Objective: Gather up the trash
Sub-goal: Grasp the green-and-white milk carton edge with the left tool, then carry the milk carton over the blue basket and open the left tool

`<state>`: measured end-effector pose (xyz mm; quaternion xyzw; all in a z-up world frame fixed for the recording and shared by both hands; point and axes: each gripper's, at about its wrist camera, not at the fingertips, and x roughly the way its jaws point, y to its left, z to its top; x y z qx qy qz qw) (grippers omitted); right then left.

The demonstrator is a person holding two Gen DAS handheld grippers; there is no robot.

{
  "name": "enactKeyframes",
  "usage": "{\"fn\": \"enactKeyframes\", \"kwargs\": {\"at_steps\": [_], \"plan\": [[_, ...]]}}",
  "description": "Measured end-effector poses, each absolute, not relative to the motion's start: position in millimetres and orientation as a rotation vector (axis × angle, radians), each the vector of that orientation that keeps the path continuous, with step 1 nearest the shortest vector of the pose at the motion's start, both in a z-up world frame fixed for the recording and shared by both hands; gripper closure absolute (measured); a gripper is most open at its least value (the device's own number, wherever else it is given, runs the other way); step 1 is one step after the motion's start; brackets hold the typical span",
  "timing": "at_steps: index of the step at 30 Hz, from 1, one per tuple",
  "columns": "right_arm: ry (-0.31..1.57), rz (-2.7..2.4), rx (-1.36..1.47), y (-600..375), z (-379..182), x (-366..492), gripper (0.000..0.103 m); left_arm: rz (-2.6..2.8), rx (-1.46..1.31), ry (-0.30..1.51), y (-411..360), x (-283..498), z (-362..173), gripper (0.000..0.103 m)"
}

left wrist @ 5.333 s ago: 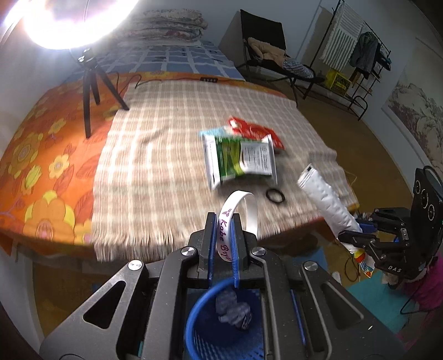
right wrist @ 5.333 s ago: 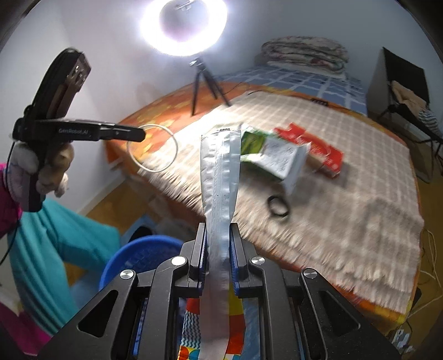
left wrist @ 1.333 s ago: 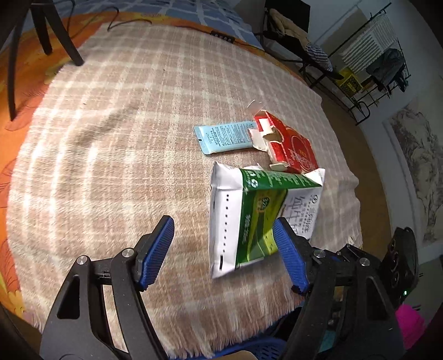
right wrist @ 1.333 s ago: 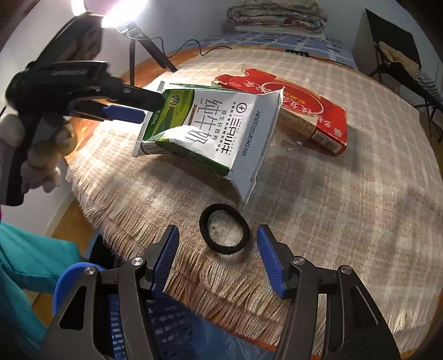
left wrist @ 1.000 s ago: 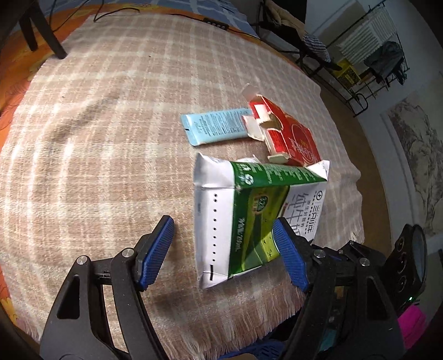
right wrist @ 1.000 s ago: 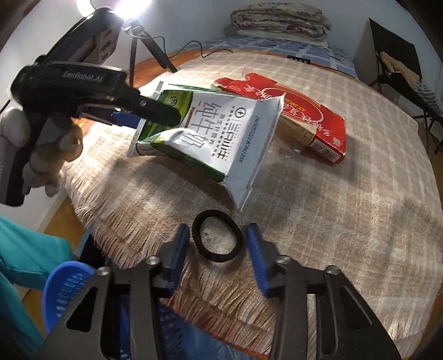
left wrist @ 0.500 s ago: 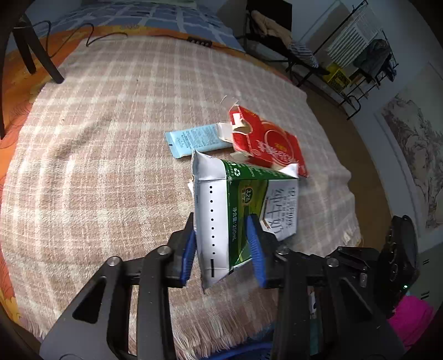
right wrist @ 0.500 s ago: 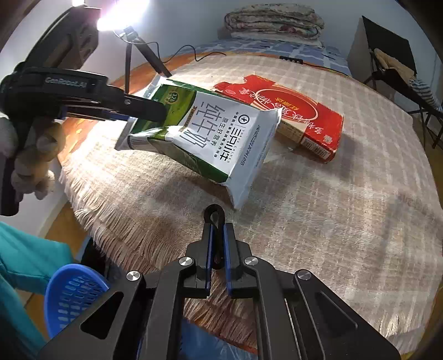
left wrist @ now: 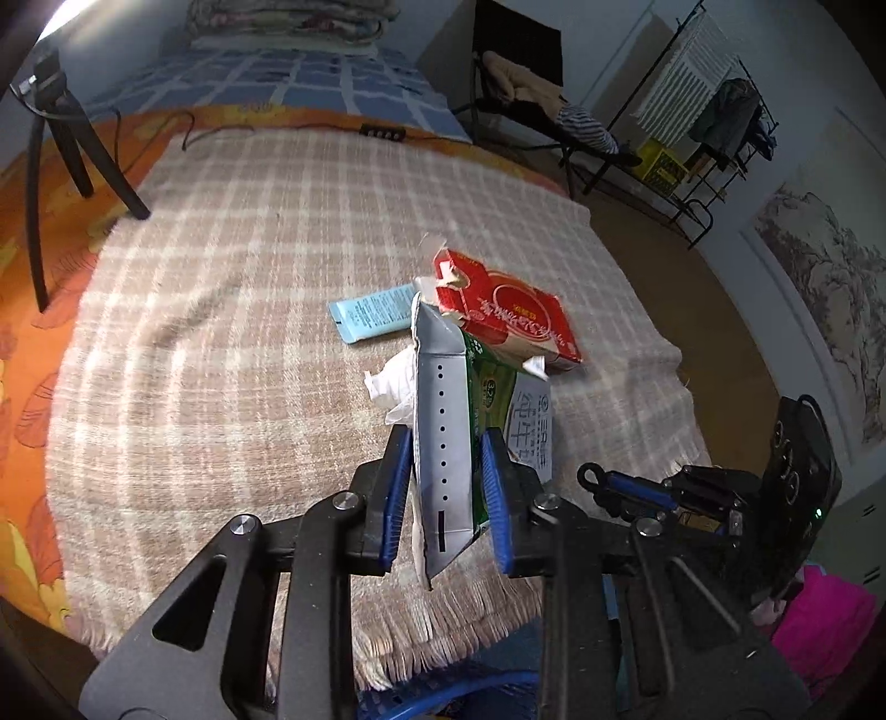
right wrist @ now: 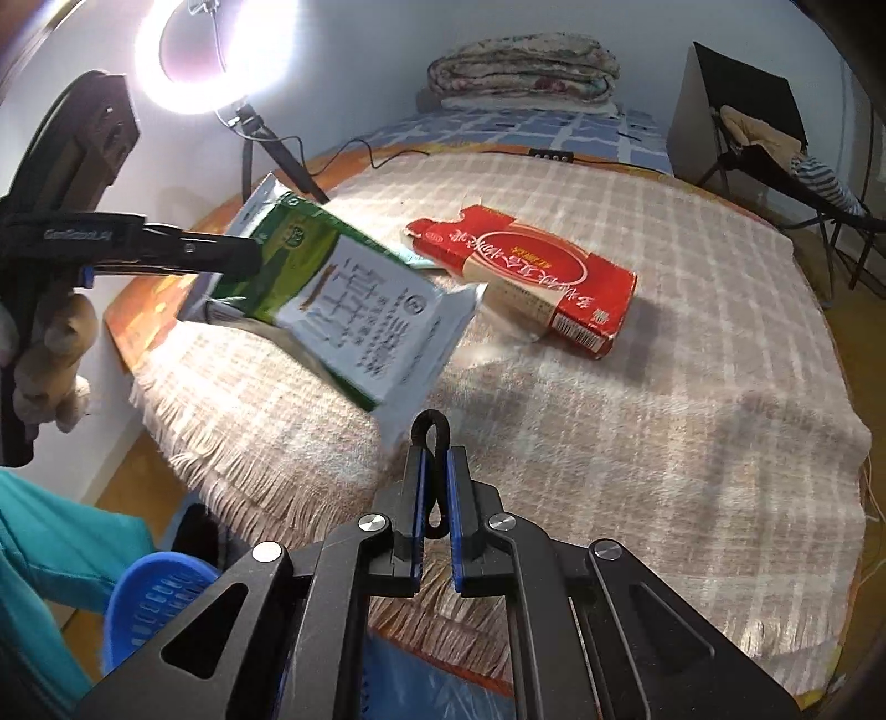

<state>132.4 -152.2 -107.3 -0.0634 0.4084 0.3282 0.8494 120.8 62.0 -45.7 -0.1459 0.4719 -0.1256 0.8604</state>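
My left gripper [left wrist: 446, 443] is shut on a flattened green-and-white milk carton [left wrist: 443, 437], which hangs lifted above the plaid blanket [left wrist: 221, 332]. From the right wrist view the same milk carton [right wrist: 354, 310] tilts in the air, pinched by the left gripper [right wrist: 243, 257]. My right gripper [right wrist: 434, 459] is shut on a black hair band [right wrist: 433, 437], squeezed into a narrow loop above the blanket's fringe. A red box [left wrist: 509, 315] lies flat on the blanket, with a light blue packet [left wrist: 371, 315] beside it and a crumpled white tissue [left wrist: 396, 387] near the carton.
A blue basket [right wrist: 155, 598] stands on the floor below the bed's edge, its rim [left wrist: 470, 687] also showing under the left gripper. A ring light on a tripod [right wrist: 216, 50] stands at the back left. A folded quilt [right wrist: 526, 66] and a chair [right wrist: 742, 127] are behind.
My left gripper shut on the milk carton and lifted it off the blanket, uncovering a tissue. My right gripper shut on the hair band and raised it.
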Motion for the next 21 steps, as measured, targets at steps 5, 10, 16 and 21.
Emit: {"fn": "enactKeyframes", "kwargs": {"at_steps": [5, 10, 16, 21], "plan": [[0.849, 0.693, -0.125, -154.0, -102.1, 130.1, 0.097, -0.259, -0.308, 0.959, 67.9, 108.4, -33.3, 0.079], [0.839, 0.696, -0.123, -156.1, -98.3, 127.6, 0.097, -0.251, -0.347, 0.947, 80.4, 96.5, -24.7, 0.079], [0.827, 0.713, -0.112, -160.5, -90.4, 116.5, 0.097, -0.262, -0.348, 0.938, 87.2, 69.3, -12.2, 0.079], [0.820, 0.740, -0.105, -161.9, -82.4, 99.3, 0.097, -0.261, -0.352, 0.949, 91.8, 37.8, -10.1, 0.079]]}}
